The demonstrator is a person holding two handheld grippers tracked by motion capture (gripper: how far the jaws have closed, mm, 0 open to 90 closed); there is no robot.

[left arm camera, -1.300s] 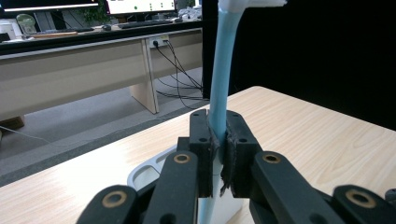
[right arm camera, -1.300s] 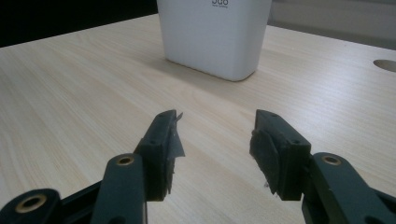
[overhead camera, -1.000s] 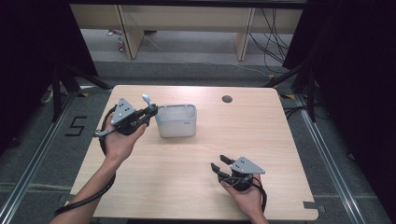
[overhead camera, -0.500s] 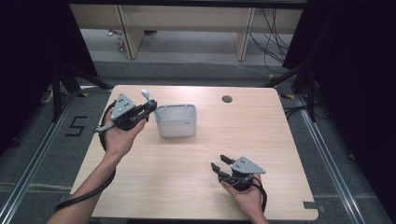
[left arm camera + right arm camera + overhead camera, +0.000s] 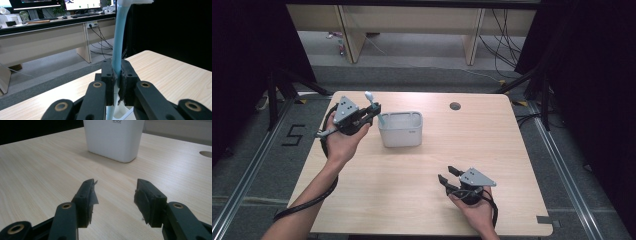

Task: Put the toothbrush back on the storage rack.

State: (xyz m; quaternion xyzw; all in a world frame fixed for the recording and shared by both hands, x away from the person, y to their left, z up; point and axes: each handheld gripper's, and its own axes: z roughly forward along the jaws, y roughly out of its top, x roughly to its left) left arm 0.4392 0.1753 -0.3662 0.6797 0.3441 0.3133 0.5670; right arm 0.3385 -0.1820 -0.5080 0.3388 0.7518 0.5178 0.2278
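Desks (image 5: 45,47) w/ monitors (image 5: 82,3) behind; floor cables (image 5: 504,30).

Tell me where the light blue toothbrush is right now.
The light blue toothbrush is clamped in the left gripper at the table's left rear in the high view, its lower end at the left rim of the white rectangular container.

"What is lost at the edges?"
"The light-blue handle (image 5: 119,37) pinched in the left gripper (image 5: 117,82) has its white head cut by the left gripper view's top edge; its lower end is hidden behind the jaws."
"And the white bin (image 5: 114,137)?"
"Its rim runs off the right gripper view's top."
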